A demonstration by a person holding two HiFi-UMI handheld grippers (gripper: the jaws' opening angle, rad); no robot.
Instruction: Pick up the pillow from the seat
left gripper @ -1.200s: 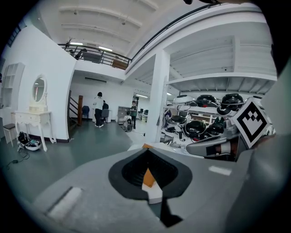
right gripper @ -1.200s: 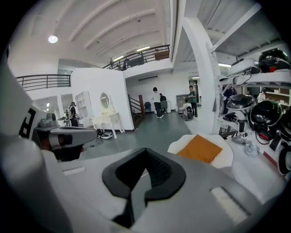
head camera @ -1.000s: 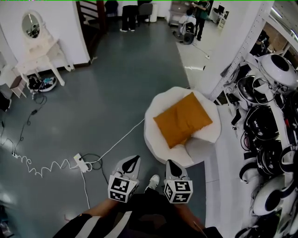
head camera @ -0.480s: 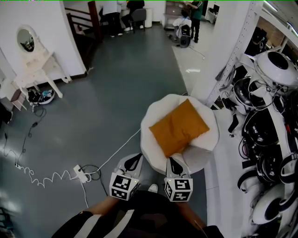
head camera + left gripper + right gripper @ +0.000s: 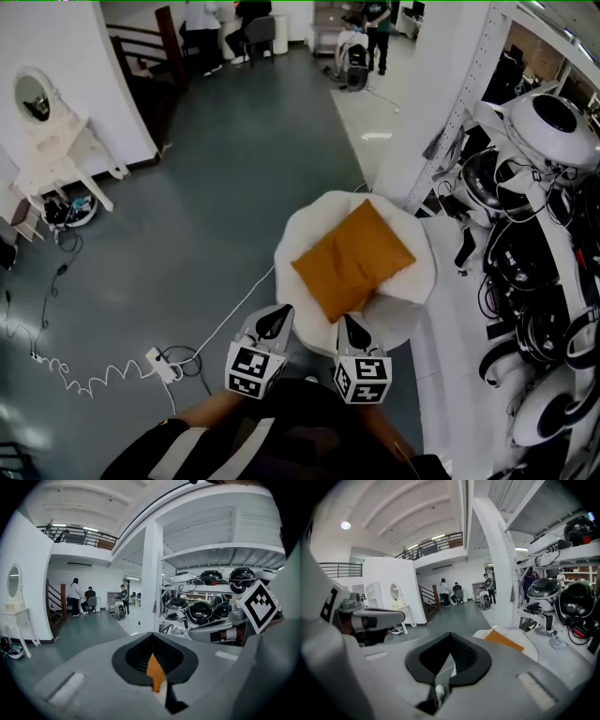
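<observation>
Two grippers, both closed on nothing.

Head view: left gripper (image 5: 277, 317) and right gripper (image 5: 349, 328) hang at 6 o'clock of the seat (image 5: 412, 309), near its rim. Pillow (image 5: 353, 259) lies flat on the seat, untouched. Nothing done yet, I judge; reach, open, grip and lift are all left. Cable (image 5: 234, 314) runs on the floor at 8 o'clock of the seat, shelf (image 5: 534, 234) at 3 o'clock. Neither blocks the way.

Left gripper view: jaws together, orange sliver of pillow (image 5: 154, 670) shows past them at 12 o'clock.

Right gripper view: jaws together, pillow (image 5: 504, 640) at 1 o'clock on the seat (image 5: 529, 651), shoe (image 5: 439, 693) at 6 o'clock.
</observation>
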